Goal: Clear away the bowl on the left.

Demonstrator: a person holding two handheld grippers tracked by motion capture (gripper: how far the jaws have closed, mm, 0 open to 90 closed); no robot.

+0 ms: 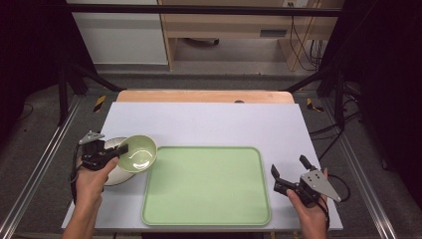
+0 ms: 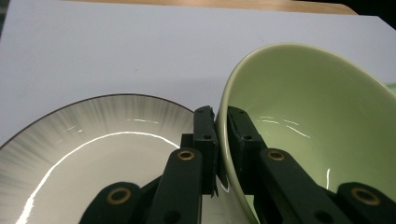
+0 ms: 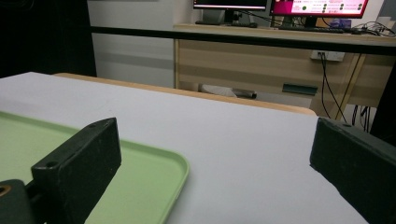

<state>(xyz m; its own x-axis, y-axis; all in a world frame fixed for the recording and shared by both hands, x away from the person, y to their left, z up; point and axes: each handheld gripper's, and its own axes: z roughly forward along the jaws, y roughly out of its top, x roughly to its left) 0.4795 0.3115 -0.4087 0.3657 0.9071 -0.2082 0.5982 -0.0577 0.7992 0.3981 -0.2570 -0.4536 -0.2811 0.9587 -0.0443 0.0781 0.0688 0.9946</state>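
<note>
Green bowl (image 1: 138, 153) rim pinched by left gripper (image 1: 121, 148) jaws; right gripper (image 1: 289, 167) jaws spread.

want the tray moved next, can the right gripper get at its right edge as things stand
Probably yes. The right gripper is open and holds nothing, just beside the green tray, and only bare white tabletop lies between its jaws and the tray's right rim.

Beyond your table you have a wooden desk (image 3: 261, 60) with 2 lit monitors (image 3: 317, 5) on top. Black cables (image 3: 327, 81) hang from its white socket (image 3: 328, 55). Something pale, perhaps a footrest (image 3: 224, 90), lies underneath.
</note>
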